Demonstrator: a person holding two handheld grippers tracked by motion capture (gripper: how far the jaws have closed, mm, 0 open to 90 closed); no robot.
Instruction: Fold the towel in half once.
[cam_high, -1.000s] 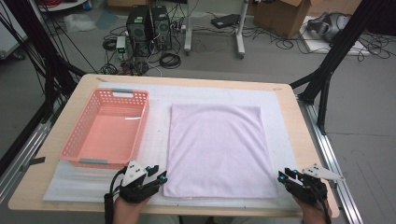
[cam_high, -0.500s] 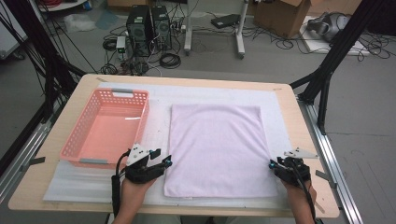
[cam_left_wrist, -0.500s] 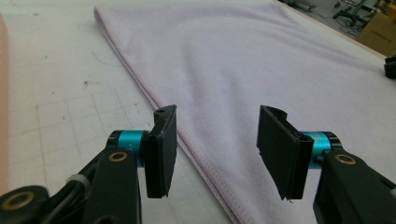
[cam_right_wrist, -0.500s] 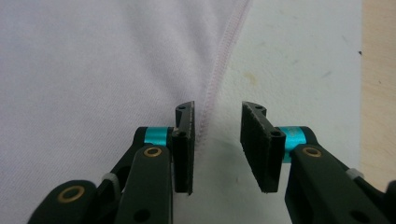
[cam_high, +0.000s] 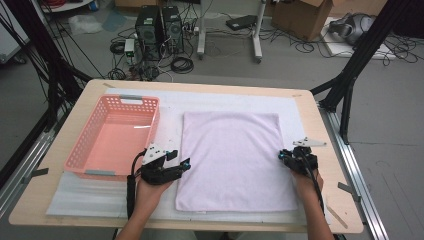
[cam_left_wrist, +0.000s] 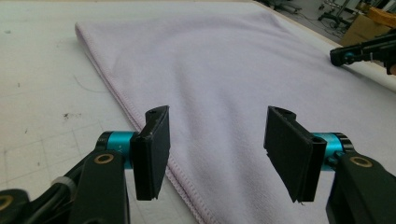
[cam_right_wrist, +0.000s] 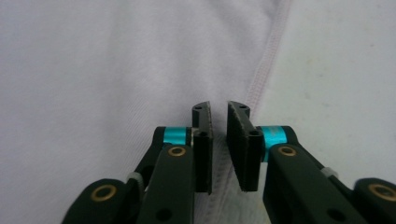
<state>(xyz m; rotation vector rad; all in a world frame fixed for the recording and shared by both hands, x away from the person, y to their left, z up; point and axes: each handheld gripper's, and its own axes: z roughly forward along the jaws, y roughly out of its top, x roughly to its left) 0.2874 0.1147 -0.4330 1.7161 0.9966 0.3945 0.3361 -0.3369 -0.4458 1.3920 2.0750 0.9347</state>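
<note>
Pink basket (cam_high: 112, 137) on white mat (cam_high: 225, 102), empty; computer towers (cam_high: 160, 22) and cardboard box (cam_high: 300, 12) beyond table (cam_high: 65, 135).

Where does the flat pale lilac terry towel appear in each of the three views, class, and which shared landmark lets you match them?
High view: the pale lilac terry towel lies flat mid-table, right of the pink plastic basket.
Left gripper view: the towel stretches ahead, its stitched hem running between the wide-open jaws of the left gripper.
Right gripper view: the towel covers the left side, beneath the right gripper.
Shared landmark: the towel's stitched hem.
</note>
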